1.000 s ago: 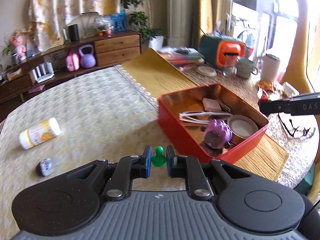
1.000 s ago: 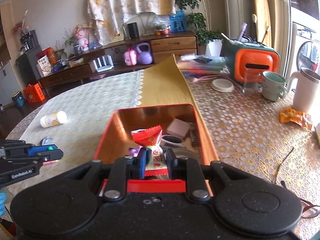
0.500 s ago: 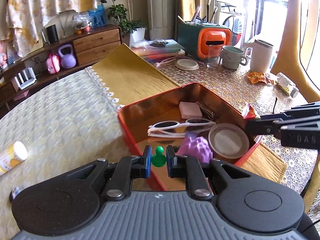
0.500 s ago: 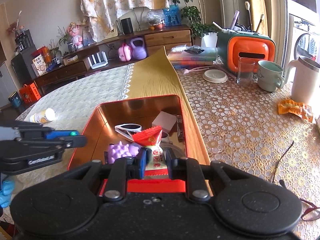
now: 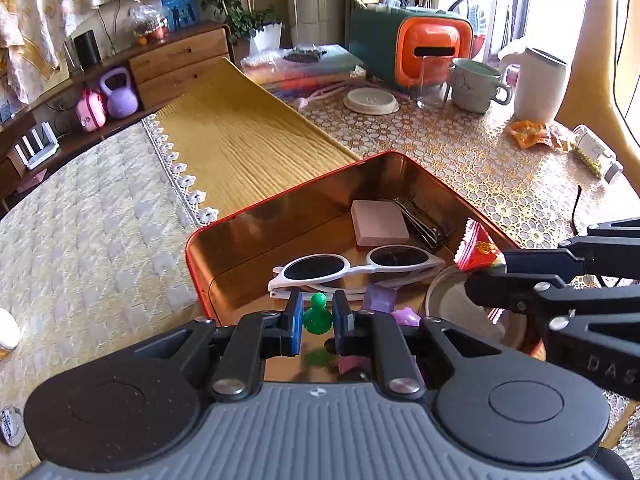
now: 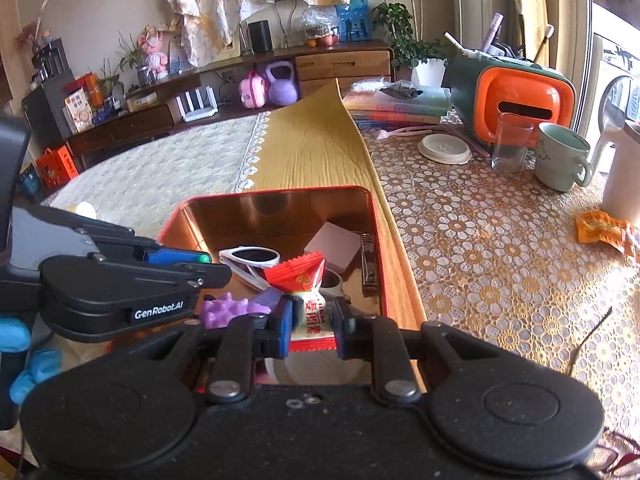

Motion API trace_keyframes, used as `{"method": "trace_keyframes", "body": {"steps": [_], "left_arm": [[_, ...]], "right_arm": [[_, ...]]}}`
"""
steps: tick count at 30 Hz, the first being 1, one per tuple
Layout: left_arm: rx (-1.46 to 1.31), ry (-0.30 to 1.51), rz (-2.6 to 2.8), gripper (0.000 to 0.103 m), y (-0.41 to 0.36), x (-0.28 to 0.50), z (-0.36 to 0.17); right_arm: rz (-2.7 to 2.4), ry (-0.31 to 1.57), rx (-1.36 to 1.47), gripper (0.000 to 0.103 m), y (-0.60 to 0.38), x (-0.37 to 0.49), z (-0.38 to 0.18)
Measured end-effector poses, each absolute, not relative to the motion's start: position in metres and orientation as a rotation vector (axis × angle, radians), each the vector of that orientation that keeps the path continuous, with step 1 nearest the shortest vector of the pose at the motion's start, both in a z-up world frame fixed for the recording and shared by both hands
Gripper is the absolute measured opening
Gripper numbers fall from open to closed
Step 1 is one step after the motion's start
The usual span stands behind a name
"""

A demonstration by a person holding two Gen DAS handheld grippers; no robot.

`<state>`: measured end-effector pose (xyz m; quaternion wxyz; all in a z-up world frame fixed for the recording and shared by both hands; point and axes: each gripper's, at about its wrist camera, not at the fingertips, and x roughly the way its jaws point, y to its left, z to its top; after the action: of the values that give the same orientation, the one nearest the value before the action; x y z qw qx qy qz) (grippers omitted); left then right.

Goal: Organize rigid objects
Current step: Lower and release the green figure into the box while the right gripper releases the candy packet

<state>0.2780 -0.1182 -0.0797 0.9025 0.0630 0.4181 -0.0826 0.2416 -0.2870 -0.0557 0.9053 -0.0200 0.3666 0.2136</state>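
Red tin (image 5: 208,236) holding white sunglasses (image 5: 352,266), pink block (image 5: 378,222), left claw (image 5: 316,322) gripping green pawn (image 5: 317,316), right claw (image 6: 311,322) gripping candy (image 6: 308,300)

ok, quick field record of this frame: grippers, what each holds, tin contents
left gripper: shut on green pawn, over the red tin
right gripper: shut on candy packet, over the same tin
tin contents: white sunglasses, pink block, nail clippers, purple spiky toy, round lid
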Motion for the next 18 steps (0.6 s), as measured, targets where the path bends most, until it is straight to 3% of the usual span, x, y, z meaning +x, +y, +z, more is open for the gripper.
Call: {"method": "trace_keyframes", "body": {"steps": [18], "left_arm": [[0.134,0.936,-0.148,0.015,-0.124,0.298,-0.097]], "right_arm": [[0.429,0.816,-0.109,0.023,-0.276,0.251,-0.074]]}}
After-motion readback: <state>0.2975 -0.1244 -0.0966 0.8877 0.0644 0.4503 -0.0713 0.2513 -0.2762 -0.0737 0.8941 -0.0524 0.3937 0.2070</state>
